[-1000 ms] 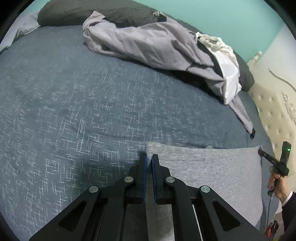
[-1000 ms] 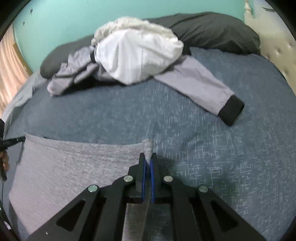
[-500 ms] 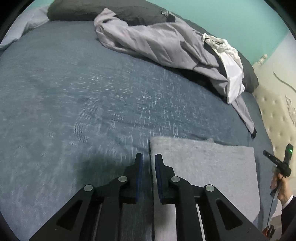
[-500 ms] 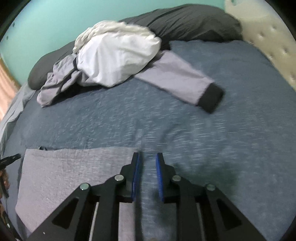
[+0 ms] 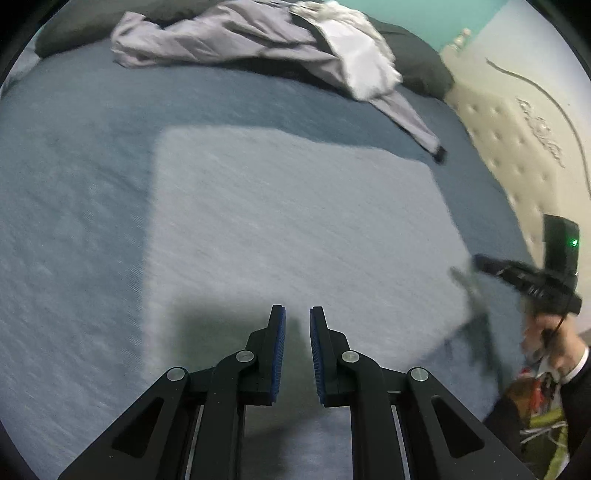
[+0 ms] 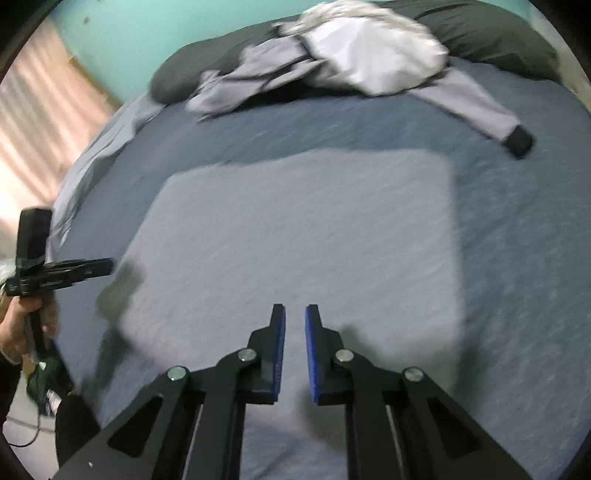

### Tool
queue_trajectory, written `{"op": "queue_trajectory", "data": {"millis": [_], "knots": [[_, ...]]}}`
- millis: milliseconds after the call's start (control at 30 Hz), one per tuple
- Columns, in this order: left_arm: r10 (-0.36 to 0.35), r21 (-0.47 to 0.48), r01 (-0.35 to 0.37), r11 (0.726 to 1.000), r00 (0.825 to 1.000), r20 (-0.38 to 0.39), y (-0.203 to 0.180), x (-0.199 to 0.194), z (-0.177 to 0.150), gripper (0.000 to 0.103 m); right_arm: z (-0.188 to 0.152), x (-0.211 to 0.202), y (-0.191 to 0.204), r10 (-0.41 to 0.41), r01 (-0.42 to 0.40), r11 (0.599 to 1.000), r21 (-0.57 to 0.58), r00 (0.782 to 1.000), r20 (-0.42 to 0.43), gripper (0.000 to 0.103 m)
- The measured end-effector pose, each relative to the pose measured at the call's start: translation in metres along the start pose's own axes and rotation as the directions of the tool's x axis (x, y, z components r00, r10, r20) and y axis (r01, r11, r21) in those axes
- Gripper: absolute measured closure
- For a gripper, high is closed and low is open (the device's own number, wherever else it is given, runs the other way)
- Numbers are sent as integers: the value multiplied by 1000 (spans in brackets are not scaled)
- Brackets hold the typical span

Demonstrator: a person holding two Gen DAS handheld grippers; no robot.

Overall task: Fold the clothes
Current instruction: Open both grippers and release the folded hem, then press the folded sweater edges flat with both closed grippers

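Left wrist view: left gripper (image 5: 297, 314) stood slightly parted, empty, above the folded grey garment (image 5: 295, 221) at mid-bed (image 5: 74, 229) — jacket (image 5: 229, 40) near the far edge. Right wrist view: right gripper (image 6: 294, 314), jaws closing, held nothing — same garment (image 6: 295, 236) below.

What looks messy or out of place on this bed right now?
The folded grey garment lies flat and square on the blue bedspread. The untidy part is the crumpled lilac-grey jacket heaped with a white garment against the dark pillows, one black-cuffed sleeve trailing out across the bedspread.
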State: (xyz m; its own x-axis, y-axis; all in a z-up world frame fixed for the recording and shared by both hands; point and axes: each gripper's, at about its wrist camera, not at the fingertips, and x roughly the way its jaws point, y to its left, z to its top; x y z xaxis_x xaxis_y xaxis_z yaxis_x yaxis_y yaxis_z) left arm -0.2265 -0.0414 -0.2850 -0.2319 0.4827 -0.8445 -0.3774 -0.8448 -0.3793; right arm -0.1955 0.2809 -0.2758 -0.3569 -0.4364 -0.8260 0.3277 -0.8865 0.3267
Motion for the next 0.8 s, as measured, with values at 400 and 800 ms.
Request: {"op": "queue_trajectory", "data": {"millis": [400, 800], "knots": [[-43, -30, 42, 999, 998, -46, -51, 52, -32, 88, -39, 46, 73, 104, -107, 993, -44, 992, -69, 93], [-77, -102, 69, 992, 994, -76, -10, 64, -41, 101, -55, 50, 19, 11, -10, 1000, 14, 995, -101, 103]]}}
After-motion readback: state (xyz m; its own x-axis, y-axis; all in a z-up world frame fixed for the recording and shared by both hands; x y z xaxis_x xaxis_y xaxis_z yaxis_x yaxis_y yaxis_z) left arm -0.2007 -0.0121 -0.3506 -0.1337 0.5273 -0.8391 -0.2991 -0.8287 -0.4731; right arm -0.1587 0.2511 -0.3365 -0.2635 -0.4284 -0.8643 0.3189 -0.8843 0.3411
